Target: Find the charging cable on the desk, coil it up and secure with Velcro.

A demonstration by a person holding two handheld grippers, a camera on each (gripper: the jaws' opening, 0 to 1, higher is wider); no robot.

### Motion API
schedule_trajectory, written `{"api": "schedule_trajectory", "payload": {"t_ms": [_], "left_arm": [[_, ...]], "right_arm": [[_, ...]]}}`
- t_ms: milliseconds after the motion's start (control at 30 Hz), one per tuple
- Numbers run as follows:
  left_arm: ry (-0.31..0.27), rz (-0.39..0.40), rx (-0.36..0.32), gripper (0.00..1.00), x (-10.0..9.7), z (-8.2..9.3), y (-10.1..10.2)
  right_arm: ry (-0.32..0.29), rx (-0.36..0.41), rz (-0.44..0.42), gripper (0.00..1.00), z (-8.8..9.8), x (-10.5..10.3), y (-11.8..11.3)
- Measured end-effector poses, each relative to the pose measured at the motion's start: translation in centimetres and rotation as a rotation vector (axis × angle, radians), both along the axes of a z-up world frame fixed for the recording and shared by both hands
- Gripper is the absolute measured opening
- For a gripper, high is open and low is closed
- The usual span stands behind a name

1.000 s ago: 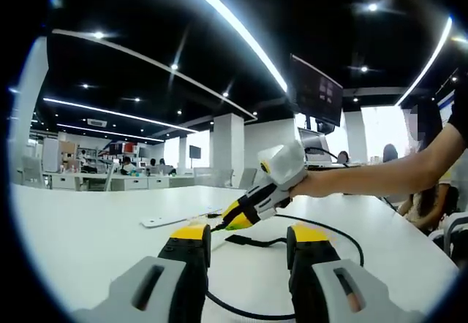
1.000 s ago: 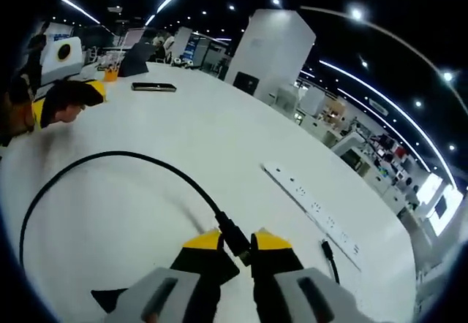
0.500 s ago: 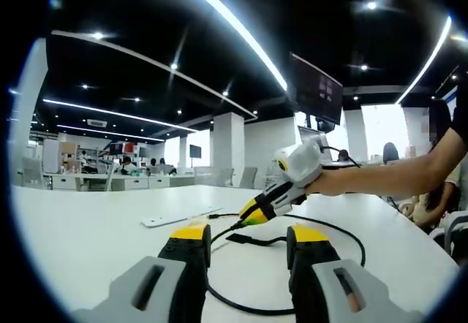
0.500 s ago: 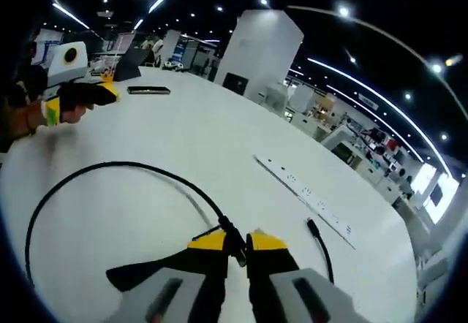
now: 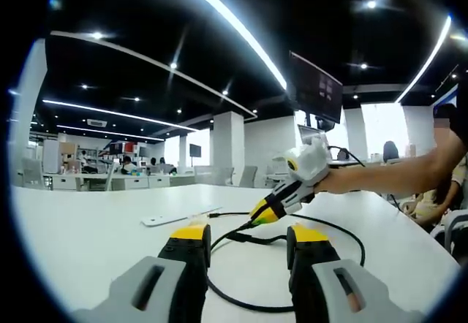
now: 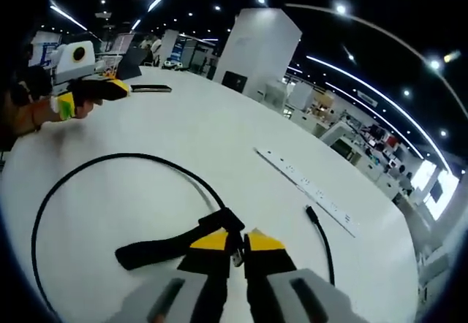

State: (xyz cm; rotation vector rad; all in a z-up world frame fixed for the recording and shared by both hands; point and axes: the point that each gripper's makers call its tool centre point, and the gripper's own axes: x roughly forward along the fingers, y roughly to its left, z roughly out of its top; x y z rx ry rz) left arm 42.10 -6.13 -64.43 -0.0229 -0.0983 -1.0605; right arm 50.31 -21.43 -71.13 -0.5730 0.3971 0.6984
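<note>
A: Where's the cable (image 6: pixel 95 164)?
B: Looped on the desk (image 6: pixel 219 140), strap (image 6: pixel 157 246) near. My right gripper (image 6: pixel 232 241) pinches its end, lifted to start a coil; left gripper (image 5: pixel 241 237) hangs open beside it

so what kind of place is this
Most likely an open-plan office: a large white desk carrying a power strip and black charging cable, rows of workstations behind, and a monitor under long ceiling light strips.

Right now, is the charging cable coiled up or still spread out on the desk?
Spread out. The black charging cable lies in one wide open loop on the white desk, one end pinched in the right gripper; the Velcro strap hangs unfastened.
</note>
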Motion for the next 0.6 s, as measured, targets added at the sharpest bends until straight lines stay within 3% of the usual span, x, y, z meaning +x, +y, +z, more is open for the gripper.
{"api": "schedule_trajectory", "payload": {"t_ms": [600], "left_arm": [[0.000, 0.005, 0.008, 0.42, 0.2, -0.2, 0.0]], "right_arm": [[0.009, 0.018, -0.016, 0.08, -0.5, -2.6, -2.0]]}}
